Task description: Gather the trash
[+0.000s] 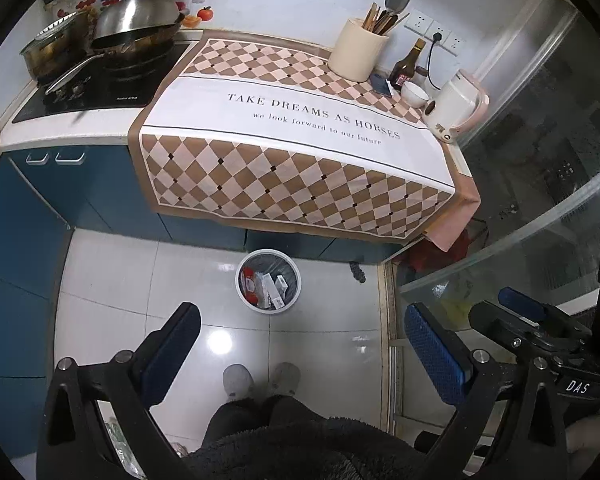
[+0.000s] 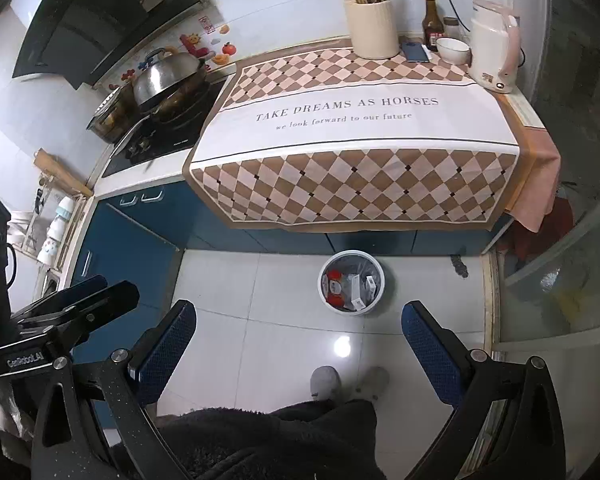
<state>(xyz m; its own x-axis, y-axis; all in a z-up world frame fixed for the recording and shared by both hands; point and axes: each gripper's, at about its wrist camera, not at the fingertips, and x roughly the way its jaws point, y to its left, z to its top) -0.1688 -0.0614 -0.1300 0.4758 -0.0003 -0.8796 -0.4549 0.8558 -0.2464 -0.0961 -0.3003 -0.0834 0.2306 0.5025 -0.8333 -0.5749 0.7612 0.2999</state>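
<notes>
Left wrist view: the left gripper (image 1: 300, 344) hangs over the glossy white tiled floor (image 1: 112, 280), its blue-padded jaws spread wide and holding nothing. Ahead, past the fingertips and well apart from them, stands the round white trash bin with a grey liner (image 1: 296, 280), with red and white packaging inside. It sits just in front of the blue cabinet fronts (image 1: 112, 200) of the desk. A brown-and-pink checkered cloth (image 1: 300, 184) drapes over the desk edge, printed "TAKE DREAMS AS HORSES / we look forward to our future". On it stand a cream utensil holder (image 1: 356, 52), a dark brown bottle (image 1: 408, 64), a white bowl (image 1: 414, 94) and a white-and-pink kettle (image 1: 458, 100). A steel-lidded wok (image 1: 136, 20) sits on the black stove.

Right wrist view: the right gripper (image 2: 298, 340) is likewise released and empty. The bin lies ahead between the jaws, nearer the right one, untouched. The left gripper's body reads "GenRobot.AI".
</notes>
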